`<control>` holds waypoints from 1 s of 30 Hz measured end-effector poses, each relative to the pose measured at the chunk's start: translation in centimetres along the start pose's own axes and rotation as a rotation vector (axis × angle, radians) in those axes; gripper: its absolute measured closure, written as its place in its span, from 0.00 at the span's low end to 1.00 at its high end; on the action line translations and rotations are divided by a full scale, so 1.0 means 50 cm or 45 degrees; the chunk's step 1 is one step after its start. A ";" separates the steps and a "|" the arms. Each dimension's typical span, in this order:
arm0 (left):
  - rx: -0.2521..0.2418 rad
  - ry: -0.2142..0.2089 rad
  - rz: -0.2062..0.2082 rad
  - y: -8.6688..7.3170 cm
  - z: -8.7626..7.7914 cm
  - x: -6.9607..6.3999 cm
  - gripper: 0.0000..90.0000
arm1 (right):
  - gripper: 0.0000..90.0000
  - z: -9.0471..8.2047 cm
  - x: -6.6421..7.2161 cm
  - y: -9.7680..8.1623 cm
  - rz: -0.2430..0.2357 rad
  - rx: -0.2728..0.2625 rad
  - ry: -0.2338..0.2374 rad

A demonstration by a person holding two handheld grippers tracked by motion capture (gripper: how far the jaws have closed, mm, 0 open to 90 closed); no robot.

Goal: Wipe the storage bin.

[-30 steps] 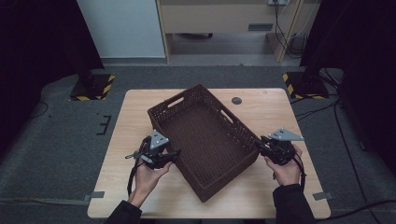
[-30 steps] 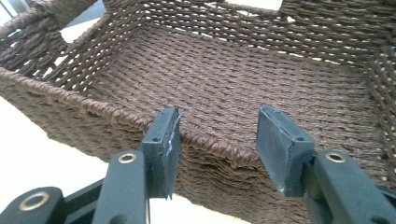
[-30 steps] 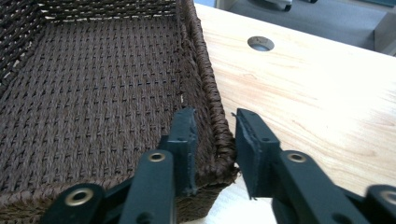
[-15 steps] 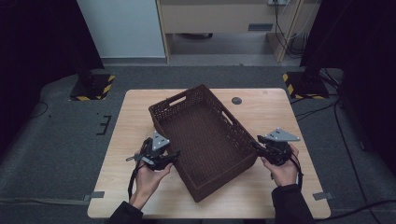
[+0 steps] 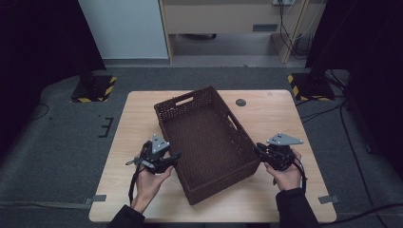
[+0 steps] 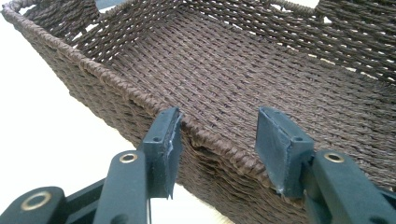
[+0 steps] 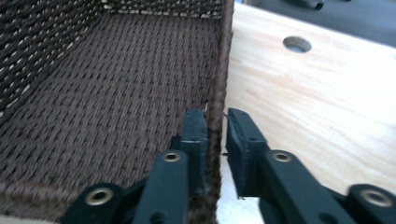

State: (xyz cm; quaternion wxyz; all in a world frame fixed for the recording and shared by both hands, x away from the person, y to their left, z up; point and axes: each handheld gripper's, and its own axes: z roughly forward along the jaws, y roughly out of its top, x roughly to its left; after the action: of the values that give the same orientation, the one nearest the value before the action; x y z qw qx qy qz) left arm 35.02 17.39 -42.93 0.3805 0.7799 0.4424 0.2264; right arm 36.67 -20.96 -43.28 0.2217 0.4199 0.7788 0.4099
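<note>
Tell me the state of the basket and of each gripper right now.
Woven basket: upright, empty, set askew on the table.
Left gripper: jaws open, straddling the basket's rim, pads apart from it.
Right gripper: jaws just closing on the basket's side wall, one inside, one outside.

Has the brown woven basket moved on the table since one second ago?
Yes, slightly. The basket has turned a little: its near corner now sits farther left of the table's front edge middle, while the round hole stays put.
</note>
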 end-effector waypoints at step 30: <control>-0.030 0.037 -0.018 -0.001 0.016 0.035 0.66 | 0.75 0.032 0.020 0.015 -0.008 -0.059 0.078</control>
State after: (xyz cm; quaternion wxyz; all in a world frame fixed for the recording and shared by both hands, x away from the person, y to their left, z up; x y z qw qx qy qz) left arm 36.44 18.63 -43.43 0.3849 0.7688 0.4507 0.2404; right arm 37.56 -19.16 -43.57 0.2085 0.3995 0.7769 0.4397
